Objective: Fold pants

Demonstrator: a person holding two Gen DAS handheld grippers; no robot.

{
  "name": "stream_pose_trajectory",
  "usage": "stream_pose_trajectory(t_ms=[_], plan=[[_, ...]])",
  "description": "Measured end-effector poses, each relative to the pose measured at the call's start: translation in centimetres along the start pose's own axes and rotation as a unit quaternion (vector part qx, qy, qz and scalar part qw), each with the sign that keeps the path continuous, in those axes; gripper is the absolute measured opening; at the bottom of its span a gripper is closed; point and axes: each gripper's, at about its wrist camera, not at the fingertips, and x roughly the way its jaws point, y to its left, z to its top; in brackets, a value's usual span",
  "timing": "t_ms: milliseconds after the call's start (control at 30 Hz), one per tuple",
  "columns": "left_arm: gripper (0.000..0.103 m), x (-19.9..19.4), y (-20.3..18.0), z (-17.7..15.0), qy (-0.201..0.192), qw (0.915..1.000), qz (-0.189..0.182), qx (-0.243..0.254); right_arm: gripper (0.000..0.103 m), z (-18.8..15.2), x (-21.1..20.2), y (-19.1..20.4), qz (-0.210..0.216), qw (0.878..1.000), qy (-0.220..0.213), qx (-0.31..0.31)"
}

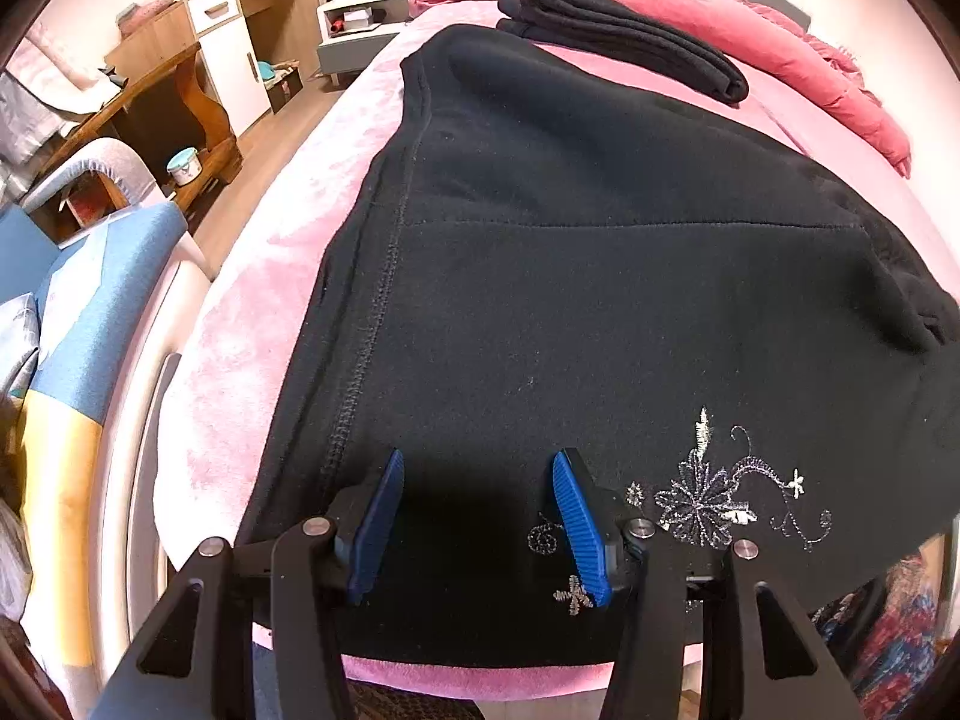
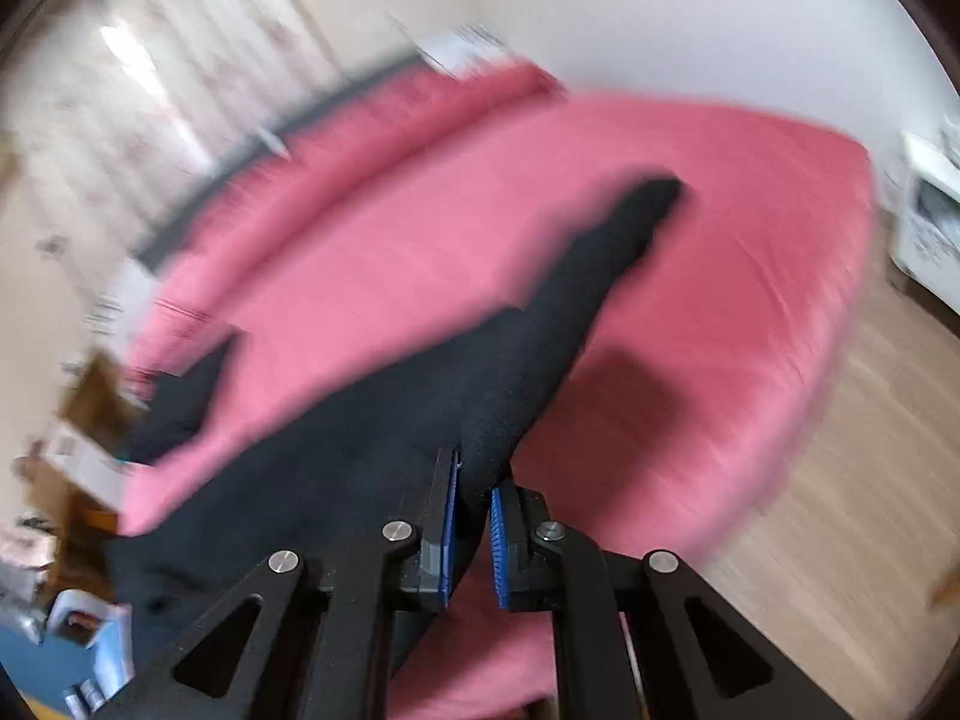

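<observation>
Black pants [image 1: 540, 300] lie spread flat on the pink bed cover [image 1: 252, 330], with silver flower embroidery [image 1: 702, 498] near the close edge. My left gripper [image 1: 478, 459] stands open just above the cloth at that edge, and its blue pads [image 1: 579, 522] have nothing pinched between them. In the blurred right wrist view, my right gripper [image 2: 474, 474] is shut on a fold of the black pants [image 2: 420, 396]. From it a narrow part of the cloth trails away across the pink bed [image 2: 660, 300].
A folded black garment [image 1: 624, 36] and a bunched pink quilt [image 1: 750, 18] lie at the far end of the bed. Wooden cabinets [image 1: 180, 96] and a blue padded chair [image 1: 102, 300] stand to the left. Wooden floor [image 2: 870, 480] lies right of the bed.
</observation>
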Motion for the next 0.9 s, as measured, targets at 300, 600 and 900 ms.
stream_pose_trajectory(t_ms=[300, 600, 900], plan=[[0.053, -1.6, 0.8, 1.8, -0.028, 0.9995, 0.014, -0.006, 0.043, -2.8, 3.5, -4.9, -0.069, 0.992, 0.083, 0.059], [0.053, -1.0, 0.9, 6.8, -0.05, 0.9987, 0.004, -0.007, 0.062, 1.0, 6.3, 11.8, 0.034, 0.978, 0.096, -0.182], [0.054, 0.6, 0.0, 13.6, -0.059, 0.9972, -0.014, 0.042, 0.062, 6.9, 17.5, 26.4, -0.012, 0.909, 0.152, -0.388]])
